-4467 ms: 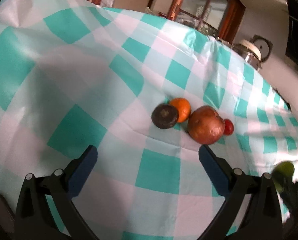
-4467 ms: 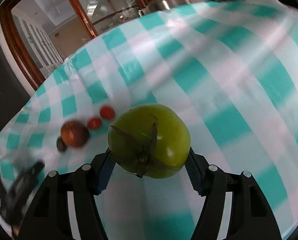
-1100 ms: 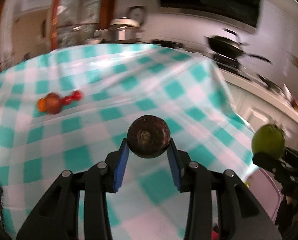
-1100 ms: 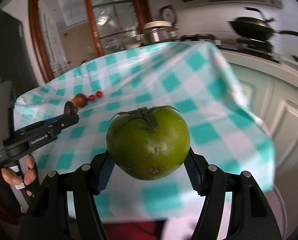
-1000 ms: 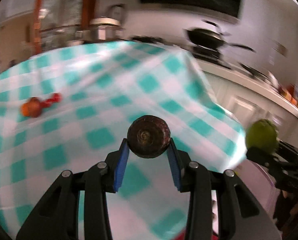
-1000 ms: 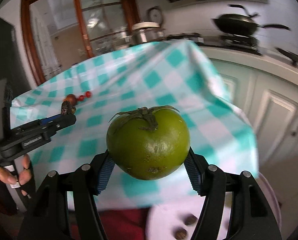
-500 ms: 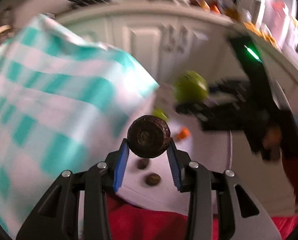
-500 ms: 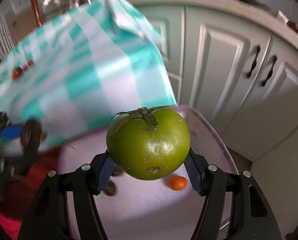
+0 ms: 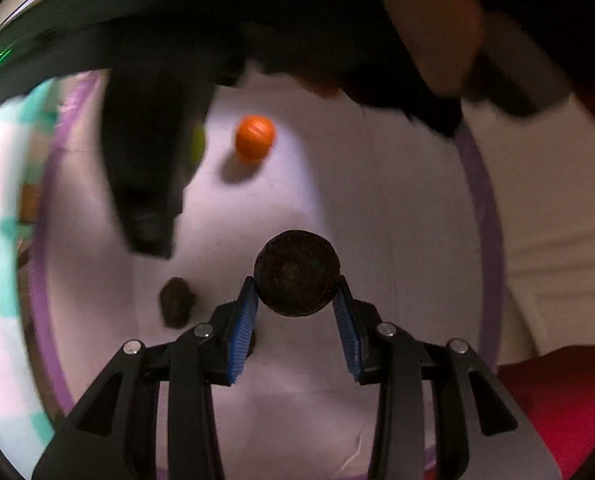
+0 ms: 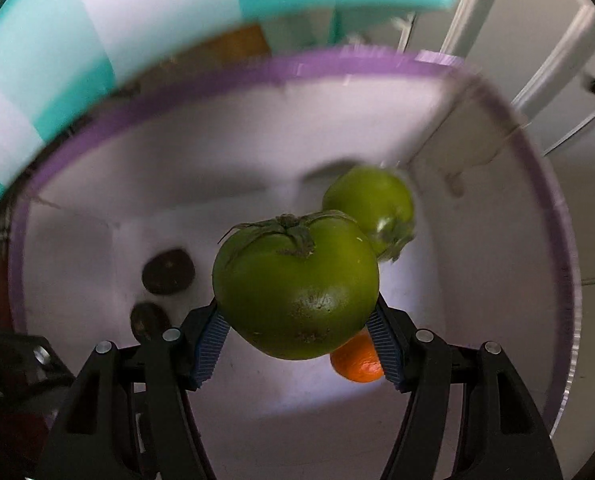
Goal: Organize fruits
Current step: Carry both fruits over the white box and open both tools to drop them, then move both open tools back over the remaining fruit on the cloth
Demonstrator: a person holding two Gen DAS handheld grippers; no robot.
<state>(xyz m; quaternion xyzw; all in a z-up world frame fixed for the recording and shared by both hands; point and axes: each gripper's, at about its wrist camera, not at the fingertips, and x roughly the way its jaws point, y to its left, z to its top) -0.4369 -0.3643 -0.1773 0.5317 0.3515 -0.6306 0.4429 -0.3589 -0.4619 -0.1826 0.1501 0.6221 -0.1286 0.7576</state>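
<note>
Both claws point down into a white basin with a purple rim point(image 10: 337, 65), which stands below the hanging edge of a teal-and-white checked cloth point(image 10: 97, 32).

The left claw point(image 9: 296, 312) is clamped on a dark brown round fruit point(image 9: 296, 273), its blue pads point(image 9: 244, 316) pressing the fruit's two sides above the basin floor. The right claw point(image 10: 297, 336) is clamped on a green tomato point(image 10: 295, 284), stem and calyx turned toward the top of the frame, also held over the basin.

Inside the basin lie a second green tomato point(image 10: 371, 204) near the far wall, a small orange fruit point(image 10: 355, 360) partly hidden behind the held tomato and the right pad, and two small dark brown fruits point(image 10: 168, 271) close together on the left side of the floor.

In the left wrist view the same orange fruit point(image 9: 255, 137) sits alone on the white floor, one dark fruit point(image 9: 176, 301) lies just left of the left claw, and the blurred black body of the right claw point(image 9: 149, 168) hangs over the basin.
</note>
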